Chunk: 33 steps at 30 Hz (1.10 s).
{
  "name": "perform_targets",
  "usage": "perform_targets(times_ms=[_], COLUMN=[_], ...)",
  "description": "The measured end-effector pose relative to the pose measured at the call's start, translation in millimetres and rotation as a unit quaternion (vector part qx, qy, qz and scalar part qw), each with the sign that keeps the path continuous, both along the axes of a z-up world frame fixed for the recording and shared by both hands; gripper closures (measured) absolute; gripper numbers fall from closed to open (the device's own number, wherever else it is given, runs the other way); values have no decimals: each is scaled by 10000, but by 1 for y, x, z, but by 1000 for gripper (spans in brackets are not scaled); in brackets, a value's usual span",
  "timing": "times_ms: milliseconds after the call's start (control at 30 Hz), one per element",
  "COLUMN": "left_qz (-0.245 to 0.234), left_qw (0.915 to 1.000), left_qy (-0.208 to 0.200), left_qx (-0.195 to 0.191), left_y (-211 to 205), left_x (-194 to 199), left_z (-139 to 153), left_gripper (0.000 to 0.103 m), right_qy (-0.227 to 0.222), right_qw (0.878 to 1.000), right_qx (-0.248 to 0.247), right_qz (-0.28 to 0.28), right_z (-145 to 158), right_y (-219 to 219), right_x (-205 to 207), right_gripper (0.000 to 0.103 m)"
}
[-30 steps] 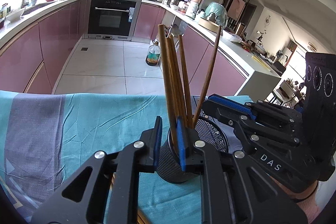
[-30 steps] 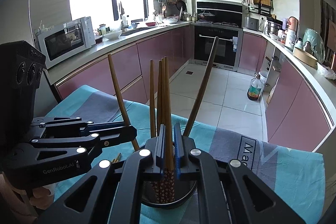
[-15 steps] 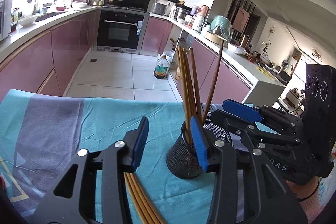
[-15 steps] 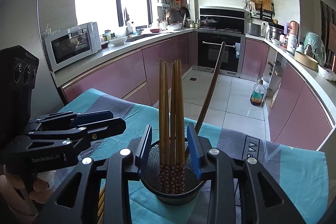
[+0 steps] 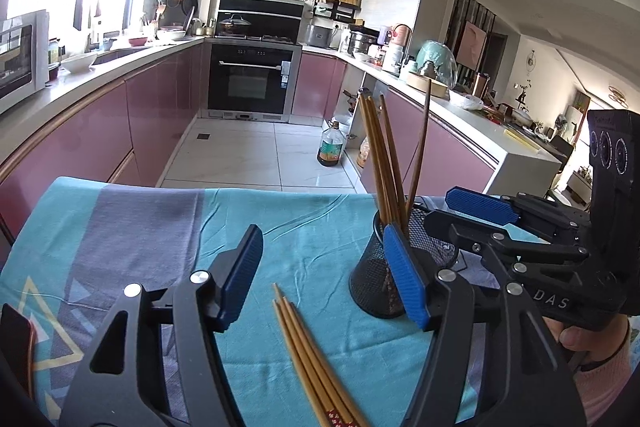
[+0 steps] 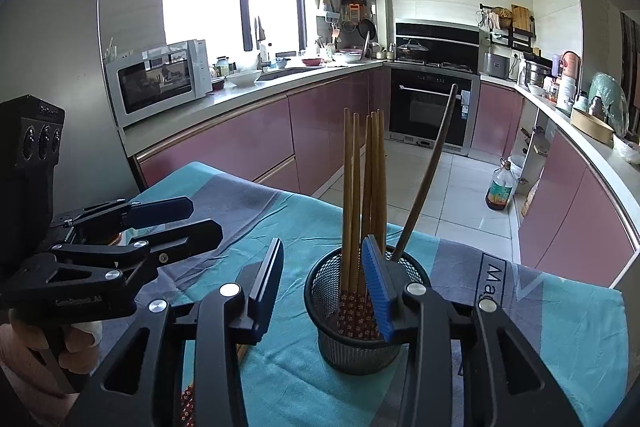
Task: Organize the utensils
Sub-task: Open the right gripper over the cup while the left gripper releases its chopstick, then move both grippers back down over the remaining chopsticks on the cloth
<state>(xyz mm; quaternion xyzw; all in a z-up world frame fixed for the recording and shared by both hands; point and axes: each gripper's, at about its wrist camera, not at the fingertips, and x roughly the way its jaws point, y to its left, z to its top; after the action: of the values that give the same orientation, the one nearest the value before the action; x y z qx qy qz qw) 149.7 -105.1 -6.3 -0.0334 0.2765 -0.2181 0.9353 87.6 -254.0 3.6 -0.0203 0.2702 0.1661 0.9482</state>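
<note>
With both claws just spread and empty, a batch sits delivered

Left gripper [image 5: 324, 277] has been opening above loose chopsticks [image 5: 316, 359] lying on the cloth [image 5: 132, 227]; mesh holder [image 6: 360, 311] holds upright chopsticks beside the opening right gripper [image 6: 326, 289]; the loose ones likely need collecting next

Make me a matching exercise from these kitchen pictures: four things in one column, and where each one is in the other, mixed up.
Things:
1. loose chopsticks
2. mesh holder
3. oil bottle
4. microwave

Places:
A. on the counter by the window
B. on the floor tiles
C. flat on the cloth
D. upright on the cloth, chopsticks in it

Pairs: 1-C, 2-D, 3-B, 4-A
</note>
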Motion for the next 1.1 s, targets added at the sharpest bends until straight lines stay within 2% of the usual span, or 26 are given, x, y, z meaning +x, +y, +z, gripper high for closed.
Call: perform_targets(times_ms=[300, 433, 767, 1100], left_qz=[35, 71, 51, -12], left_qw=[9998, 9996, 9965, 9894], left_qy=[9, 131, 628, 1140], left_qx=[173, 253, 553, 896], left_y=[12, 17, 28, 23], left_x=[-24, -30, -39, -41], left_z=[-7, -16, -53, -88], left_gripper=[36, 36, 36, 42], right_qy=[-31, 29, 646, 1205], right_qw=[9998, 9995, 9965, 9911], right_qx=[-41, -24, 21, 3], right_qz=[200, 316, 529, 573], right_z=[-3, -8, -49, -87], right_y=[16, 22, 37, 50], right_x=[-18, -24, -27, -26], right_gripper=[60, 60, 60, 63])
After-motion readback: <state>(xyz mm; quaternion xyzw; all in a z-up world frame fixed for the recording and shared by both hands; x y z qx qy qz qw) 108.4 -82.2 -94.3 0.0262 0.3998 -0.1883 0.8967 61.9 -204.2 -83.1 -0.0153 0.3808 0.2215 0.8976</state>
